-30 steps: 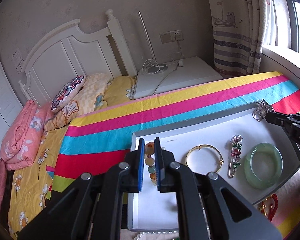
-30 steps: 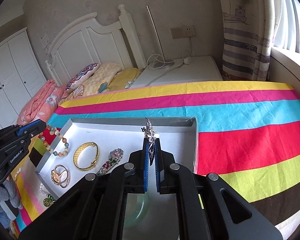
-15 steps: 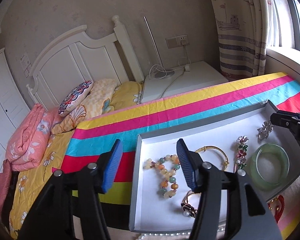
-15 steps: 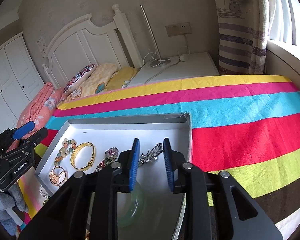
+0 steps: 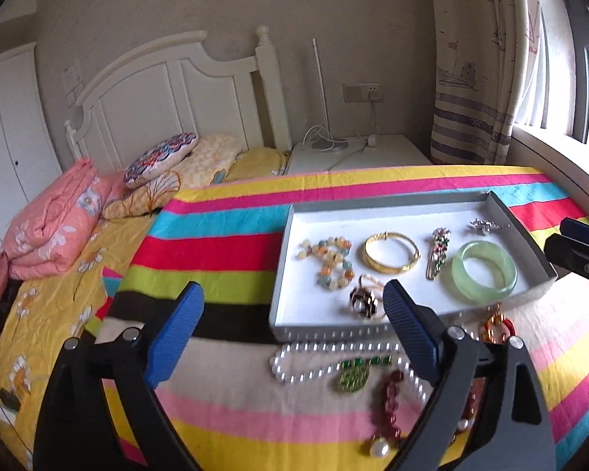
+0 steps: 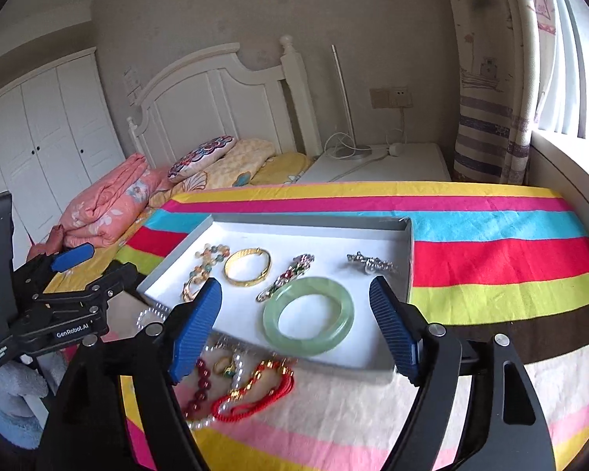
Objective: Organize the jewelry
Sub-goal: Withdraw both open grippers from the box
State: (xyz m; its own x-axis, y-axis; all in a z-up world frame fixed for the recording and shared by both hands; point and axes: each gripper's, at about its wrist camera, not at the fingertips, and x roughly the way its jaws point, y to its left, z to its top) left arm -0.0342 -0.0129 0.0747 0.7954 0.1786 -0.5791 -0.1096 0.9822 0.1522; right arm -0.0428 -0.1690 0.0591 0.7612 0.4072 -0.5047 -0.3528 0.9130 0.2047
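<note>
A grey tray (image 5: 333,331) (image 6: 406,271) with a white floor lies on the striped blanket. In it lie a bead bracelet (image 5: 330,261), a gold bangle (image 5: 390,258) (image 6: 247,267), a flower ring (image 5: 363,300), a long brooch (image 5: 438,253) (image 6: 286,276), a green jade bangle (image 5: 484,271) (image 6: 308,316) and a silver brooch (image 5: 485,226) (image 6: 371,263). My left gripper (image 5: 292,333) is open and empty in front of the tray. My right gripper (image 6: 294,327) is open and empty above the jade bangle.
Loose jewelry lies on the blanket before the tray: a pearl necklace (image 5: 314,357), a green pendant (image 5: 351,378), dark red beads (image 5: 388,404) (image 6: 198,390) and a red cord bracelet (image 6: 255,390). Pillows (image 5: 165,157) and a folded pink quilt (image 5: 51,219) lie at the bedhead.
Both grippers opened and drew back from the tray. The left let go of the bead bracelet, the right let go of the silver brooch; both pieces now lie in the tray.
</note>
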